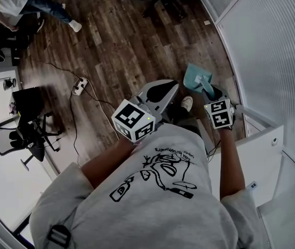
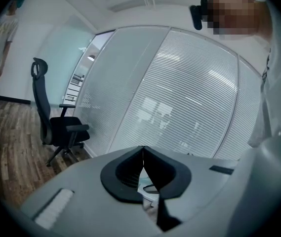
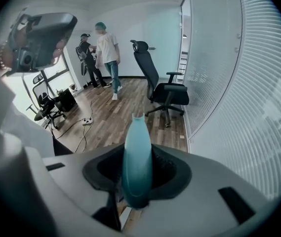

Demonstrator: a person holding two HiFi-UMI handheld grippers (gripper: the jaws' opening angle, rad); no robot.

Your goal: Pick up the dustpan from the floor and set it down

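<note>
The teal dustpan point(image 1: 194, 77) hangs above the wooden floor close to the blind-covered glass wall, its pan end lowest. My right gripper point(image 1: 210, 93) is shut on its handle. In the right gripper view that teal handle point(image 3: 137, 152) stands upright between the dark jaws of the right gripper point(image 3: 138, 181) and sticks out well past them. My left gripper point(image 1: 163, 91) is held to the left of the dustpan, apart from it. In the left gripper view the left gripper point(image 2: 143, 154) has its jaw tips meeting, with nothing between them.
A curved glass wall with blinds point(image 1: 271, 51) runs along the right. A black office chair point(image 3: 162, 90) stands by it. A power strip with cable point(image 1: 80, 85) lies on the floor; another chair point(image 1: 30, 134) is at the left. Two people point(image 3: 105, 53) stand at the back.
</note>
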